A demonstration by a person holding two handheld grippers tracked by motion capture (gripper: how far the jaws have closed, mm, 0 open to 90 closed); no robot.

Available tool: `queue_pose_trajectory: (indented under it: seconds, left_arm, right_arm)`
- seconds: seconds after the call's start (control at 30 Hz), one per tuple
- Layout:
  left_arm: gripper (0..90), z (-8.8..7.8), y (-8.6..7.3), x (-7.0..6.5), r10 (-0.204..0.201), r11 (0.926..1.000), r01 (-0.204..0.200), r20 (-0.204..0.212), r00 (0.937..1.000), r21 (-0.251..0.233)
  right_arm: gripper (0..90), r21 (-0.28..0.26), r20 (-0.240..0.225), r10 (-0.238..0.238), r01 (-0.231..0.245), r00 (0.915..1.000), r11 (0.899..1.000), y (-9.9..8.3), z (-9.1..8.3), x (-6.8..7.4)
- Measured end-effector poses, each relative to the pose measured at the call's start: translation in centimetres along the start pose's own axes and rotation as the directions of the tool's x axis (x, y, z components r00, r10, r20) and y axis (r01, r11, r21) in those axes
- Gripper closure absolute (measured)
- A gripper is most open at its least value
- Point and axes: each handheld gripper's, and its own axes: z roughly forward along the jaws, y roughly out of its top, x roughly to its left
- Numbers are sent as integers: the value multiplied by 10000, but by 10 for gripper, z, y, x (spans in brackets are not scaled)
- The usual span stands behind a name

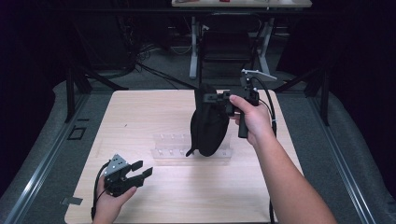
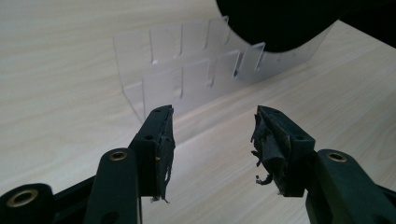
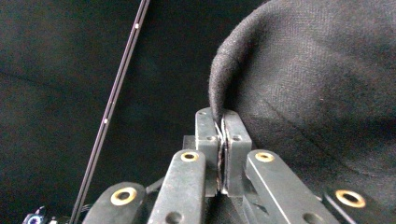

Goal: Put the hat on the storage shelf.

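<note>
A black fabric cap hangs over the middle of the wooden table, its lower end just above a clear acrylic rack. My right gripper is shut on the cap's upper edge and holds it up. In the right gripper view the jaws pinch the cloth rim of the cap. My left gripper stands open near the table's front left with nothing between its fingers. Seen from the left gripper view, the open jaws point at the rack, with the cap above its far end.
The pale wooden table has bare room in front of and to the left of the rack. Behind it stand a dark chair and a white-legged desk. Metal rails run along the floor on both sides.
</note>
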Motion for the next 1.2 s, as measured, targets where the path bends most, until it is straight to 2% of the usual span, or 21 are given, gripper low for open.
queue_pose_trajectory:
  seconds: [0.2, 0.33, 0.47, 0.67, 0.77, 0.97, 1.2]
  left_arm:
    - [487, 8, 15, -8, 241, 9997, -241, 66, 9997, -19]
    - [499, 14, 27, -16, 428, 9990, -424, 264, 9987, -144]
    - [502, 19, 37, -27, 727, 9973, -722, 474, 9962, -121]
    - [523, 25, 49, -39, 951, 9953, -932, 770, 9925, -277]
    - [557, 32, 56, -46, 1032, 9947, -1024, 871, 9908, -130]
    - [595, 39, 65, -56, 1087, 9941, -1084, 1004, 9890, -90]
    - [632, 44, 73, -67, 1387, 9903, -1388, 1112, 9841, -62]
  right_arm:
    - [878, 3, -114, 61, -61, 9999, 10000, -2, 6, 1]
    - [879, 3, -161, 77, -77, 9998, 10000, -2, 8, 1]
    - [879, 61, -183, 49, -48, 9998, 10000, -3, 10, 1]
    - [879, 44, -189, 58, -57, 9998, 10000, -3, 10, 1]
    - [879, 27, -170, 51, -51, 9998, 10000, -3, 11, 2]
    - [879, 65, -82, -30, 31, 10000, 10000, -3, 10, 3]
    - [878, 59, -37, -52, 53, 10000, 10000, -4, 10, 4]
